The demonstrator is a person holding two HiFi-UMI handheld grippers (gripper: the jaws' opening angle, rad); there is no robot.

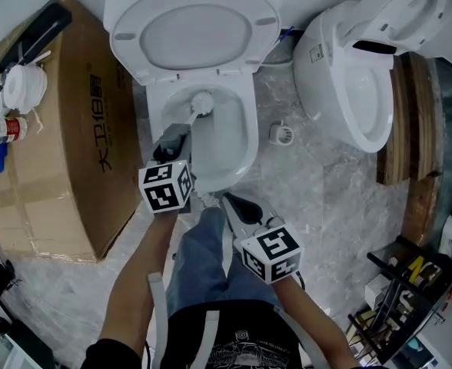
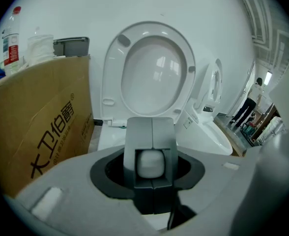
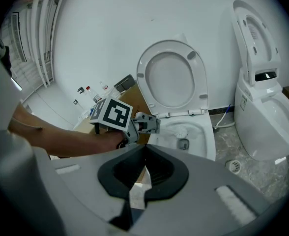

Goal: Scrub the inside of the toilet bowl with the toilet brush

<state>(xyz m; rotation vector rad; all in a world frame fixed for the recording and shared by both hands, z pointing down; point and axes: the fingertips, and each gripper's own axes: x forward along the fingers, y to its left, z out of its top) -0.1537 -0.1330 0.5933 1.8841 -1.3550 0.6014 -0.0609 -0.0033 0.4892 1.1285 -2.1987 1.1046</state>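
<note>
Hanging low in the centre of the head view, just above the person's denim-clad leg, the right gripper sat near the front edge of the toilet bowl. Its jaws were pressed together with nothing between them. To its left and a little higher in the frame, the left gripper reached over the bowl's left rim. Its jaws were clamped on the handle of the toilet brush, and the left gripper view showed the pale end of that handle pinched between the grey fingers. The handle slanted up and to the right, so the white bristle head lay inside the bowl, near its back wall in the upper part of the basin. The right gripper view showed the same head down in the bowl, just above the dark outlet.

Behind the bowl, the seat and lid stood raised against the white wall. A large cardboard box with printed characters filled the left of the frame, just beside the toilet. A bottle and a white roll lay on its top. On the marbled floor right of the bowl was a small round drain. Beyond that stood a second toilet, lid up, in the upper right. A dark rack occupied the lower right corner.
</note>
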